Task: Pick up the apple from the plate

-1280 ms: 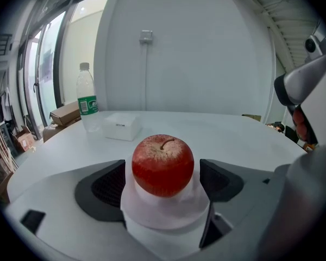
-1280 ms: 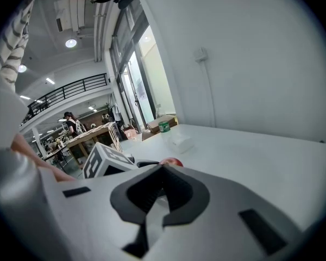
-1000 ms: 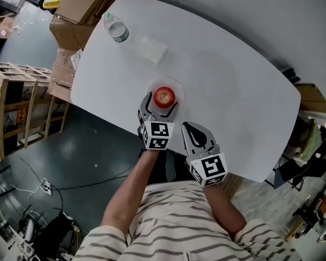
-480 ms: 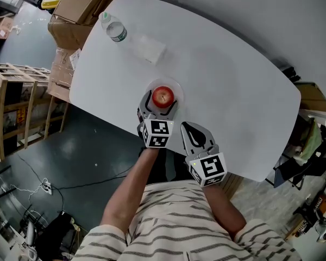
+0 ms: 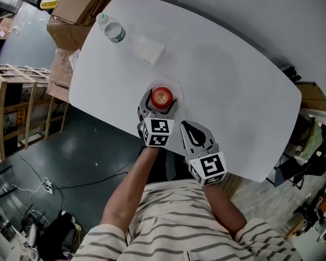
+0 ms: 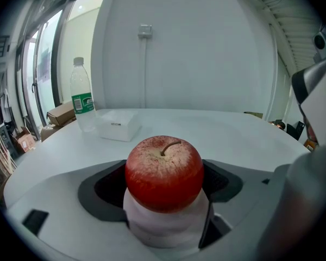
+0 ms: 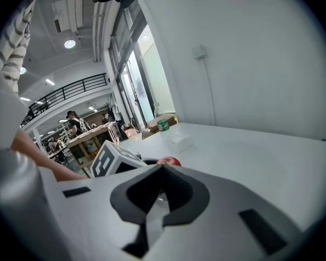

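A red apple (image 5: 162, 96) sits over a clear plate (image 5: 174, 85) near the front edge of the white table (image 5: 223, 69). My left gripper (image 5: 161, 101) has a jaw on each side of the apple and is shut on it. In the left gripper view the apple (image 6: 164, 170) fills the gap between the dark pads (image 6: 100, 186), stem up. My right gripper (image 5: 188, 128) hangs shut and holds nothing, just right of the left one and short of the plate. From the right gripper view (image 7: 162, 192) the apple (image 7: 169, 161) peeks out behind the left gripper's marker cube (image 7: 110, 160).
A water bottle (image 5: 111, 28) and a small white box (image 5: 148, 48) stand at the table's far left. Cardboard boxes (image 5: 79, 4) and a wooden crate (image 5: 11, 107) sit on the floor to the left. The person's striped shirt fills the bottom.
Hardly anything differs. Both grippers hold their places, and the apple stays between the left jaws over the plate. Only the head camera drifts slightly.
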Tool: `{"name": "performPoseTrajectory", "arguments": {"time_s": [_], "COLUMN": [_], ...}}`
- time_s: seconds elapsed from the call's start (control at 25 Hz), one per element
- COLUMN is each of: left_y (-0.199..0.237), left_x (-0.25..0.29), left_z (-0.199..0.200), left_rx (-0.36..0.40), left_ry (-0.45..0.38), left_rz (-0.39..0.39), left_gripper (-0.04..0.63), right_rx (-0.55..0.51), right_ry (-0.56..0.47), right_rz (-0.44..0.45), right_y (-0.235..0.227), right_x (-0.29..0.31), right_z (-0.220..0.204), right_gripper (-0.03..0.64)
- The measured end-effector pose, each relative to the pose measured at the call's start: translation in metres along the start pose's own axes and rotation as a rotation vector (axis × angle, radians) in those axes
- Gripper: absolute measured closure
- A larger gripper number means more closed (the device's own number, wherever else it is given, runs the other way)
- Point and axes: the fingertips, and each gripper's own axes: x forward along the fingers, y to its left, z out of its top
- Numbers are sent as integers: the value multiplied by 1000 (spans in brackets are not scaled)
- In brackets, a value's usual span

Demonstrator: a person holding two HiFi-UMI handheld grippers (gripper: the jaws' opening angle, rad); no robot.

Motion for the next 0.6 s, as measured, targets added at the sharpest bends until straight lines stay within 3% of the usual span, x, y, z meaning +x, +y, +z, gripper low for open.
{"name": "performPoseTrajectory", "arguments": {"time_s": [0.6], "left_y": [3], "left_x": [-2], "left_z": [2], "left_rx": [-12], "left_ry": [-5], "left_rz": [14], "left_gripper": [190], "right_rx": [0], "right_ry": [-10], "right_rz": [-5], "right_y": [-6], "right_x": [-1], "right_z": [5], "right_gripper": [607]}}
